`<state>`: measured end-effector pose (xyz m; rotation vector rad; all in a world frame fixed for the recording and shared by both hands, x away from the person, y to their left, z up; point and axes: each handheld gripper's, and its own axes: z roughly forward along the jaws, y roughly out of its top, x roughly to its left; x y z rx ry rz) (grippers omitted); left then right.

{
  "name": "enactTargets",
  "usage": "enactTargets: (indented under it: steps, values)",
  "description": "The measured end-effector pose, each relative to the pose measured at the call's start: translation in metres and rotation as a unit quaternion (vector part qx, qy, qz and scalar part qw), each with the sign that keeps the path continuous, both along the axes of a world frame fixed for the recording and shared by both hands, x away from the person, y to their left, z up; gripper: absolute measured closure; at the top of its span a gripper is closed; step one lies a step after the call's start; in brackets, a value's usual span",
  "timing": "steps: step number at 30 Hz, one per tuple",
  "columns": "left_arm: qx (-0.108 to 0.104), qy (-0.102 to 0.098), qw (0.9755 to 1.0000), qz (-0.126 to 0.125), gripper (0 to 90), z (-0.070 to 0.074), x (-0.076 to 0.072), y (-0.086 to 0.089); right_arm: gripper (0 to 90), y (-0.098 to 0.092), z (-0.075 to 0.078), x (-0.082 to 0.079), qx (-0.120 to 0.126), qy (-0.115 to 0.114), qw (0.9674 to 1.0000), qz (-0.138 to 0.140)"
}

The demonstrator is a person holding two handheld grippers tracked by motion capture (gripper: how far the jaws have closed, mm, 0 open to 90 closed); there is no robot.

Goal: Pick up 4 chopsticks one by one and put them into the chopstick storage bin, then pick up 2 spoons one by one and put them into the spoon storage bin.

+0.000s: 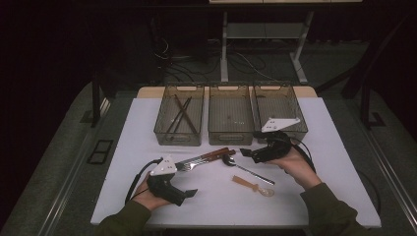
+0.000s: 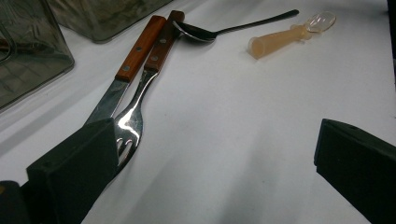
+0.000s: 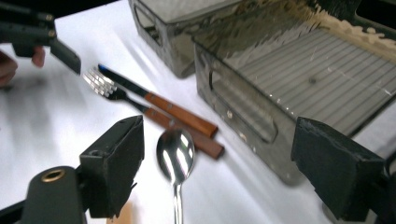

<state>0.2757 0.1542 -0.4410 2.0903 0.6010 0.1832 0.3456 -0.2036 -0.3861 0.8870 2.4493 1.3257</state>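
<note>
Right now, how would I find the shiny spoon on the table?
Look at the white table in front of the three smoky bins, just before the middle bin. The metal spoon lies there, its bowl touching the wooden handles of the fork and knife. It is all silver, unlike the orange plastic spoon nearby.

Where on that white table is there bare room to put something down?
Bare: the table's strips left of the left bin and right of the right bin. Crowded: the middle, with fork, knife, metal spoon and plastic spoon.

No lettering I can read anywhere, no label on my bins, no brand on my cutlery, no number or sign on my desk
</note>
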Motion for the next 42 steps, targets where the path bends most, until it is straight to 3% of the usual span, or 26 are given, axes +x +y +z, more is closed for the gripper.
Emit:
enactTargets:
  steps: [8, 16, 21, 29, 33, 37, 42]
  values:
    - [-0.001, -0.003, 1.0, -0.001, 0.0, 0.001, -0.001, 0.001, 17.4, -0.02, -0.011, -0.022, -0.006, 0.004, 1.0, 0.003]
    - [0.0, -0.006, 1.0, -0.004, 0.0, 0.0, 0.001, 0.001, 17.4, -0.037, -0.017, -0.04, 0.009, 0.003, 0.9999, 0.008]
    - [-0.001, -0.006, 1.0, -0.002, 0.0, 0.0, 0.004, 0.002, 17.5, -0.043, -0.022, -0.049, 0.02, 0.004, 0.9997, 0.016]
    - [0.005, -0.005, 1.0, -0.004, 0.0, -0.001, 0.003, 0.002, 17.4, -0.044, -0.033, -0.058, 0.017, 0.02, 0.999, 0.035]
    - [0.005, -0.006, 0.9999, -0.006, 0.0, -0.001, 0.002, 0.001, 17.4, -0.041, -0.035, -0.06, 0.01, 0.03, 0.9982, 0.051]
    - [0.009, -0.007, 0.9999, -0.009, 0.0, -0.001, 0.001, 0.001, 17.6, -0.032, -0.04, -0.061, -0.022, 0.051, 0.9963, 0.065]
    - [0.01, -0.007, 0.9999, -0.009, 0.0, -0.001, 0.002, 0.001, 36.7, -0.021, -0.044, -0.06, -0.049, 0.047, 0.9944, 0.081]
